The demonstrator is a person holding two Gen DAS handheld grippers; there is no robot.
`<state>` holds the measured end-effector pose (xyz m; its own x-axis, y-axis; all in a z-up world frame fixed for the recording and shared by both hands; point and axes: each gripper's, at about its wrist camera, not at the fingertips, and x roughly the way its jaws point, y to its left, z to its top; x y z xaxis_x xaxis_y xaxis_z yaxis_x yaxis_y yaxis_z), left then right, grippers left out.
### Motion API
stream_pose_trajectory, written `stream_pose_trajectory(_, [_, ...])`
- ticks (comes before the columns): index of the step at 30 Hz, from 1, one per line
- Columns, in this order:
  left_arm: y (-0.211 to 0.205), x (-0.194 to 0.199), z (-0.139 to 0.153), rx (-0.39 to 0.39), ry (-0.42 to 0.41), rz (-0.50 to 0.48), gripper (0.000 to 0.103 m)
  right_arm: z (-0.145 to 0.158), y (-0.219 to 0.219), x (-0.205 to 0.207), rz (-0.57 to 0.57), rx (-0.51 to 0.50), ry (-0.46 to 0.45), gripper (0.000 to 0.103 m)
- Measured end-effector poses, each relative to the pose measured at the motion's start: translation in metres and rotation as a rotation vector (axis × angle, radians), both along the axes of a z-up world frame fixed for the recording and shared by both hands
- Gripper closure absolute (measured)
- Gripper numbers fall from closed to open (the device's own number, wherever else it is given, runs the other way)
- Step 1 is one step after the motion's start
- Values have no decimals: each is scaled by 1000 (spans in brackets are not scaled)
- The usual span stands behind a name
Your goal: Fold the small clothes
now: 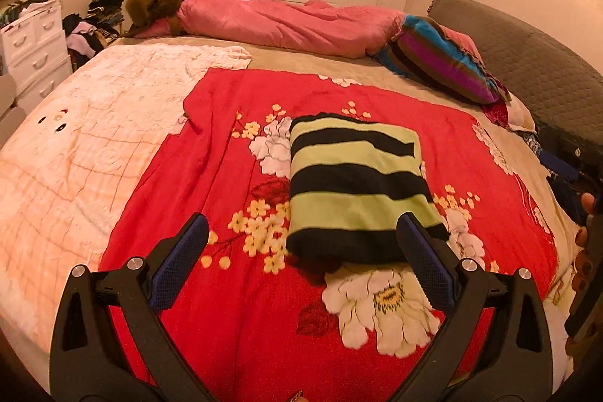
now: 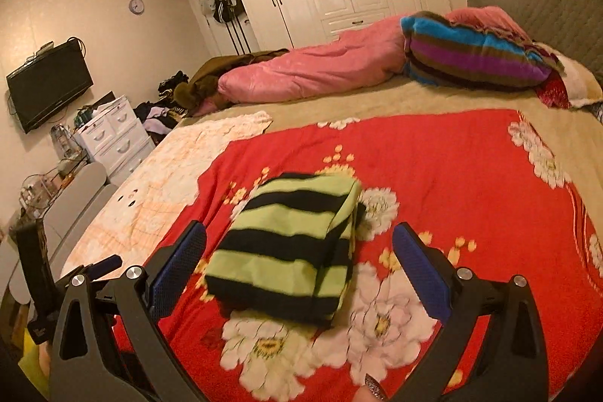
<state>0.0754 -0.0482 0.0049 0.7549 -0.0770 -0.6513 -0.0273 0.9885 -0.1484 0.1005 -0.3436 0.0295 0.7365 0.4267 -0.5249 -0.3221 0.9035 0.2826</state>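
Both claws, left (image 1: 301, 225) and right (image 2: 299, 234), hover spread above the folded striped garment (image 1: 354, 183).

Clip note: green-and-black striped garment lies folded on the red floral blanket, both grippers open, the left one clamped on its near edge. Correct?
Not quite. The left gripper grips nothing: in the left wrist view its fingers stand wide apart above the blanket. The striped garment does lie folded on the red floral blanket, and the right gripper is open too.

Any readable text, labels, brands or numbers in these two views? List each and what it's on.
None readable.
Round wall clock: numerals too small to read.
Black wall-mounted television: any brand mark is too small to make out.
Green-and-black striped folded garment: no print or tag showing.
Red floral blanket: pattern only, no words.
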Motion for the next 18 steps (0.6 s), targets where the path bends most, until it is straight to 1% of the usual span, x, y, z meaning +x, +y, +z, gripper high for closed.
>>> stream_pose_trajectory(3, [-2,-11,-2,1,14,-5,9,-5,3,-14,-4,-11,21,4])
stream_pose_trajectory(10, [-3,-31,-8,-6,60,-16,9,-24,17,-50,-11,-79,67,4])
stream_pose_trajectory(18, [-3,-42,-24,-2,111,-20,9,-50,30,-70,-50,-153,113,4])
